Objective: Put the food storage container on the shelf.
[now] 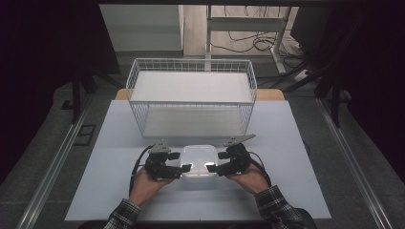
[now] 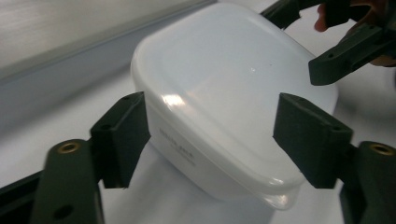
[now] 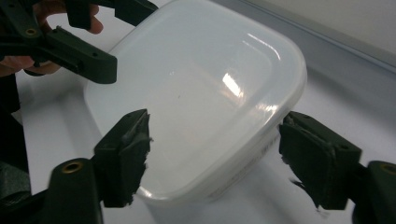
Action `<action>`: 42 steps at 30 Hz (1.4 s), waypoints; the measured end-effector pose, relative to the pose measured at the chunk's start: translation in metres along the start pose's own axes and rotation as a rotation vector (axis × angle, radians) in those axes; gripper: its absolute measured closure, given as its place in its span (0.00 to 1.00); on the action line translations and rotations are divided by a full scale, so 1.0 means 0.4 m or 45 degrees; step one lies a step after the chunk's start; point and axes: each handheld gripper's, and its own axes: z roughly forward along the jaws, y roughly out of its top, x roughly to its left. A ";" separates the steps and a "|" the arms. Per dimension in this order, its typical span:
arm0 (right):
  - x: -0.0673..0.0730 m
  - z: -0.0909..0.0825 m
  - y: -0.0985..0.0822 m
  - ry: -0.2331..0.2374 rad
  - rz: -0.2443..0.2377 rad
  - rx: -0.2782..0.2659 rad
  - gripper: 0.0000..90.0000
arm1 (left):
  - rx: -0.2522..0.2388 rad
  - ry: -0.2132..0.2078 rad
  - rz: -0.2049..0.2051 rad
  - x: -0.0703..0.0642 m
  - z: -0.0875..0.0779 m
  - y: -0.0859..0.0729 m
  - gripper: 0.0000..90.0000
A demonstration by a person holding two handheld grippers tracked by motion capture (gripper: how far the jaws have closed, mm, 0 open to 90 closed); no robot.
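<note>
The tub (image 1: 197, 161), white and translucent with its lid on, sits on the table (image 1: 291, 143) just in front of you, between your two hands and near the wire basket (image 1: 191, 95) beyond it. Your left tongs (image 1: 186, 168) reach in at the tub's left side; in the left gripper view their jaws stand spread around a corner of the tub (image 2: 224, 93), one pad (image 2: 123, 135) against the wall, the other apart. Your right tongs (image 1: 210, 168) come in from the right, also spread wide around the tub (image 3: 201, 88), the pads (image 3: 126, 154) not pressing it. Your hands (image 1: 143, 183) rest low on the table.
</note>
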 end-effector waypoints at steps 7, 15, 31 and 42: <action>0.023 -0.035 -0.008 -0.051 0.015 0.001 0.53 | 0.039 -0.033 -0.088 -0.018 -0.019 -0.010 0.45; 0.023 -0.060 -0.020 -0.055 0.128 -0.077 0.71 | -0.029 -0.012 -0.158 -0.025 -0.048 -0.017 0.74; 0.029 -0.078 -0.004 -0.134 0.141 -0.234 0.86 | -0.165 0.070 -0.165 -0.016 -0.066 0.007 0.88; 0.004 -0.061 0.059 -0.162 0.105 -0.277 0.86 | -0.187 0.126 -0.136 0.036 -0.069 0.064 0.88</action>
